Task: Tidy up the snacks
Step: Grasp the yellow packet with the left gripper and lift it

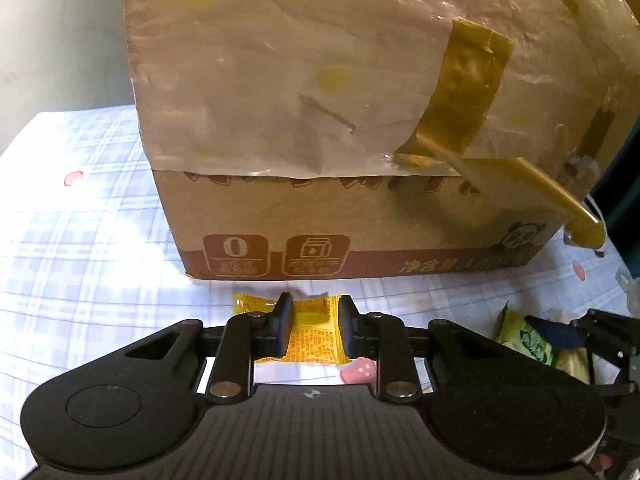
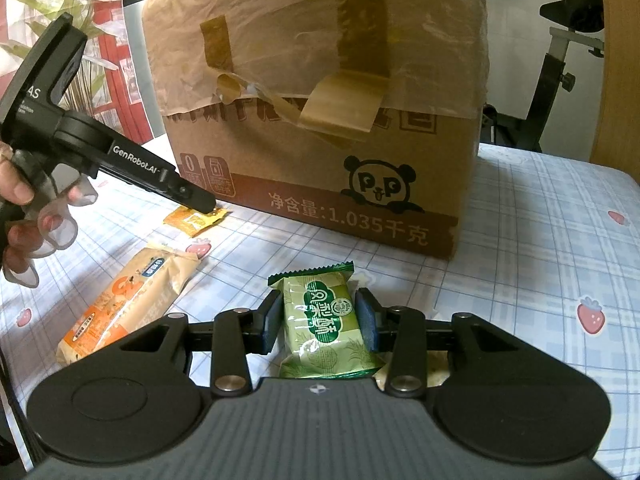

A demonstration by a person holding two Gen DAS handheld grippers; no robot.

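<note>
A tall brown cardboard box printed with a panda face stands on the worktop, which is covered by a pale blue checked cloth with strawberry prints. A crinkled translucent plastic sheet is draped over the box's upper part and held by peeling strips of brown packing tape; what the box holds cannot be seen. The box fills the space just beyond both grippers, close in front of the snacks.

A small orange-yellow snack packet lies on the cloth near the box's foot, and the left gripper has its fingers drawn in narrow, pressed against the packet's two sides. In the right wrist view this gripper slants down from the left, its tip on the packet, with a person's hand in a clear glove wrapped round the handle.

The right gripper points down at the worktop and clasps a green pineapple-cake packet between its fingers, the packet standing lengthwise toward the box. A longer beige and orange snack bag lies loose on the cloth between the two grippers. Behind the worktop, at right, stands a black exercise bike.
</note>
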